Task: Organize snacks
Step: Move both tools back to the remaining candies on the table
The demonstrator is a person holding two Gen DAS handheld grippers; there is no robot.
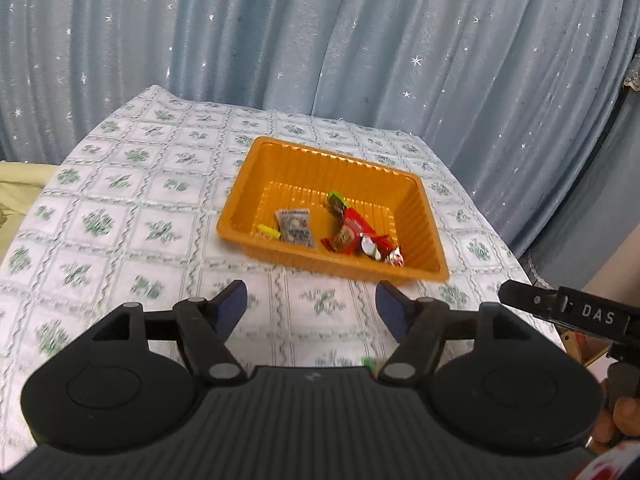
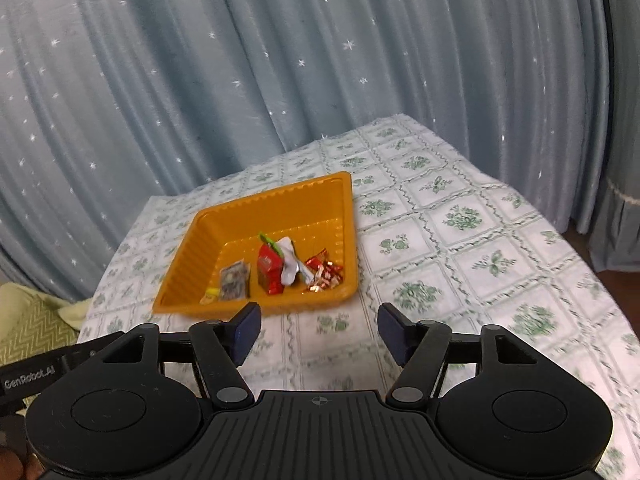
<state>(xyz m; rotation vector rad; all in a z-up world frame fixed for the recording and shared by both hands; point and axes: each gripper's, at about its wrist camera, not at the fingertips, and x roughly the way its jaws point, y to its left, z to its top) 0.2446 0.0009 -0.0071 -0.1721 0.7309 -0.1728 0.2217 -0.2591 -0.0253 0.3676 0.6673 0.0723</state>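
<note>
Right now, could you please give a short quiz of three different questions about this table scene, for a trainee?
1. True or false: both grippers' jaws stand open with nothing between them.
2. Where do the snacks lie? A on the tablecloth, B in the orange tray, C in a gripper.
3. Fill in: behind the table hangs a blue ____ with stars.

Key: 1 true, for the left gripper and the right gripper. 2 B. 3 curtain.

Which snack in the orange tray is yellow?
The small yellow packet, at the left end of the row beside the grey packet. The others are mostly red, green or silver.
</note>
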